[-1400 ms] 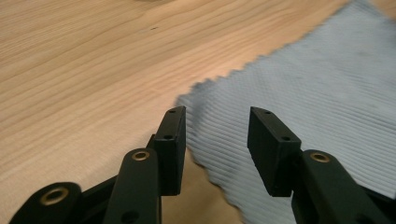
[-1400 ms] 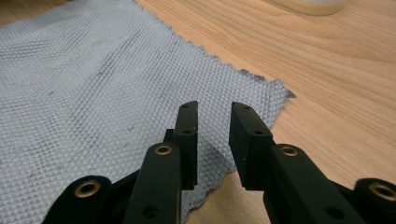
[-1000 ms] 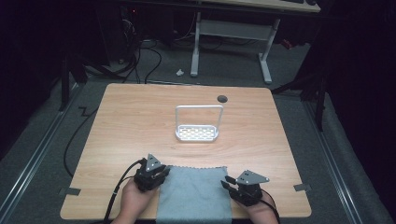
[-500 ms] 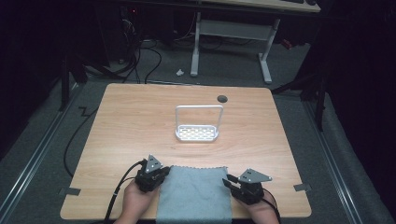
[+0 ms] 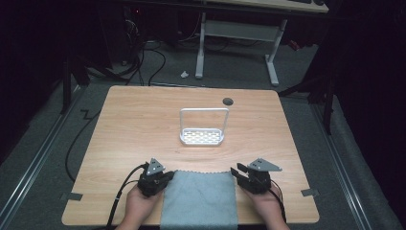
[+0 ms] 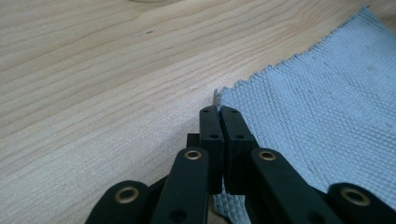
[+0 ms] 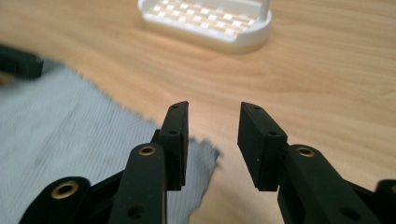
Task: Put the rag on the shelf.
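Note:
A grey-blue cloth (image 5: pixel 198 199) lies flat at the table's near edge, between my two grippers. My left gripper (image 5: pixel 165 178) sits at its far left corner; in the left gripper view the jaws (image 6: pixel 219 109) are pressed together on the cloth (image 6: pixel 317 107) edge, with a bit of the corner poking out above them. My right gripper (image 5: pixel 238 173) is at the far right corner. In the right gripper view it (image 7: pixel 214 116) stands open, the cloth (image 7: pixel 70 121) corner lying under its left jaw and nothing between the pads.
A white perforated rack (image 5: pixel 202 136) with a tall wire handle stands at the middle of the wooden table (image 5: pixel 143 124), and is close ahead in the right gripper view (image 7: pixel 210 23). A round cable hole (image 5: pixel 228 101) is near the far edge. Cables trail off the near left.
My right gripper has moved a little forward, up to the cloth's far right corner. The left gripper and the cloth have stayed where they were.

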